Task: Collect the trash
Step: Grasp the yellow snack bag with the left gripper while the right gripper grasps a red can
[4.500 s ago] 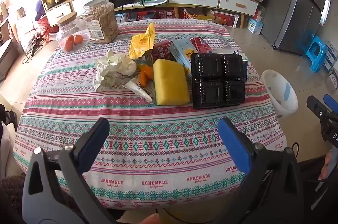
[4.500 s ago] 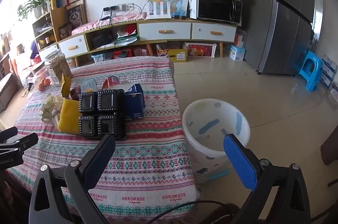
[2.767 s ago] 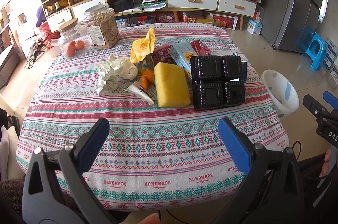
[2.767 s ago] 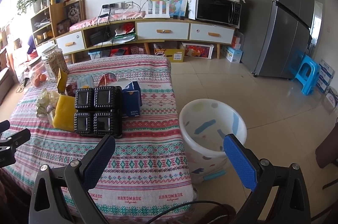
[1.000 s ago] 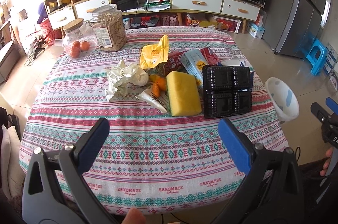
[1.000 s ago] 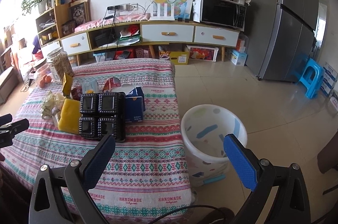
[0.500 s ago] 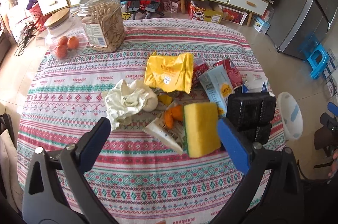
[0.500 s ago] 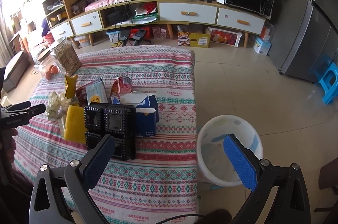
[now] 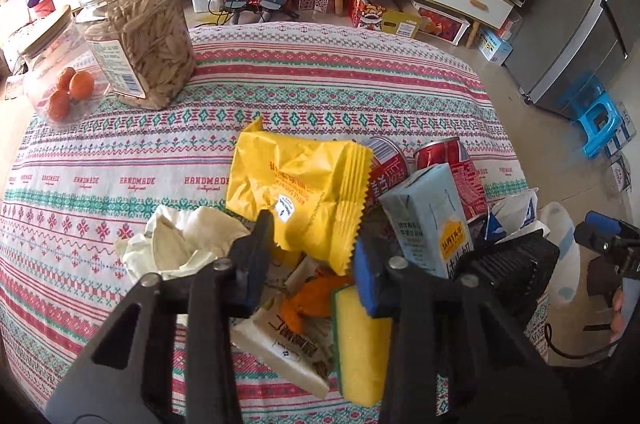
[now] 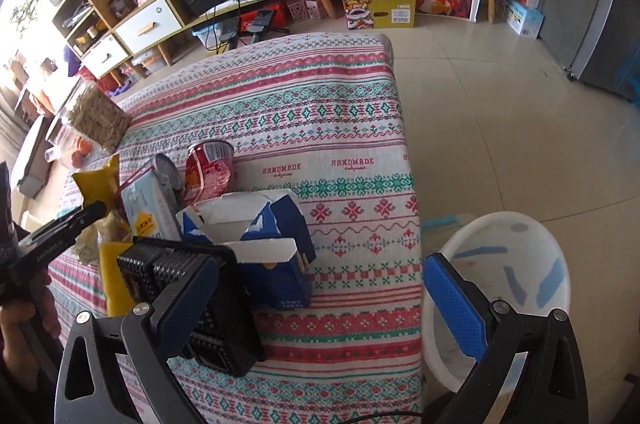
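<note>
1. Left wrist view: the left gripper [image 9: 312,244] sat at lower centre, its jaws just narrowed around the bottom corner of the yellow wrapper [image 9: 296,180]; whether the pads pressed it I cannot tell. The wrapper lay just ahead of the jaws, long axis slanting toward the upper left. The sponge [image 9: 360,340], carton [image 9: 432,224] and crumpled tissue [image 9: 184,240] crowded it; the counter [image 9: 120,160] stayed bare at left.

2. Right wrist view: the right gripper [image 10: 320,298] stood wide and empty at the bottom, over the black tray [image 10: 192,288]; the white bin [image 10: 532,252] stood on the floor, lower right.
</note>
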{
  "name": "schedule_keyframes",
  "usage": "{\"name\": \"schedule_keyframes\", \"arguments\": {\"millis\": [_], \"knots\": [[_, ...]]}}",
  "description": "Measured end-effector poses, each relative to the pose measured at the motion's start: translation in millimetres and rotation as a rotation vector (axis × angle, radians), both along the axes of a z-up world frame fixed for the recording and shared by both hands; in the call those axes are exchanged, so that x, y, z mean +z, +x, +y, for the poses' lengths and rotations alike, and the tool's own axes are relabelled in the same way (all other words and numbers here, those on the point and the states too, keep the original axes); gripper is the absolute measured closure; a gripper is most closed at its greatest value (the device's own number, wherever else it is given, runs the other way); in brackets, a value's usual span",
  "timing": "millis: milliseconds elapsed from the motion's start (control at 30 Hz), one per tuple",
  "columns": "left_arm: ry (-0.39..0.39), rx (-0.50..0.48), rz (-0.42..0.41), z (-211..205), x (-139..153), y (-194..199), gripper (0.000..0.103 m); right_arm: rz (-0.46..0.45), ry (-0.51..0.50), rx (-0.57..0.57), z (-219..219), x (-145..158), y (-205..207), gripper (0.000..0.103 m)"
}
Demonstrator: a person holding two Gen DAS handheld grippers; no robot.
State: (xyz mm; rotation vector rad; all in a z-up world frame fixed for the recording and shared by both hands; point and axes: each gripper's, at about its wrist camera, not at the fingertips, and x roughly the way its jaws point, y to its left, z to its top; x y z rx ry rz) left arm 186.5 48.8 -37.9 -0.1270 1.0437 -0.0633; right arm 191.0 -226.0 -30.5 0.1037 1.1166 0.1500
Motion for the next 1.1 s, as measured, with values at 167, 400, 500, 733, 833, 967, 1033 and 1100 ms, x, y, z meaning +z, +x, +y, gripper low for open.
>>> {"name": "schedule_keyframes", "arguments": {"millis": [167,400,500,733,833,967,1033,1100], "knots": [[0.000,0.010,-0.008,6,1,0,0.091,0.036,0.022,0.007,7,-14,27,0.002],[-0.052,0.000,-0.026,15,16,-9,0.093,0.065,0.100,-0.011,10,-23,47,0.015],[-0.059,-0.022,-0.047,16,26,-15,0.093,0.035,0.113,-0.003,17,-15,52,0.015],[-0.057,-0.056,-0.095,21,45,-28,0.094,0.028,0.105,0.070,69,-21,72,0.028],[-0.053,-0.065,-0.092,22,45,-33,0.094,0.037,0.109,0.099,92,-29,82,0.032],[-0.055,-0.057,-0.089,29,45,-35,0.094,0.062,0.112,0.114,113,-42,95,0.038],[-0.059,-0.051,-0.087,33,45,-36,0.094,0.077,0.112,0.116,120,-49,99,0.039],[-0.060,-0.046,-0.084,34,44,-34,0.094,0.082,0.099,0.120,124,-54,101,0.042]]}}
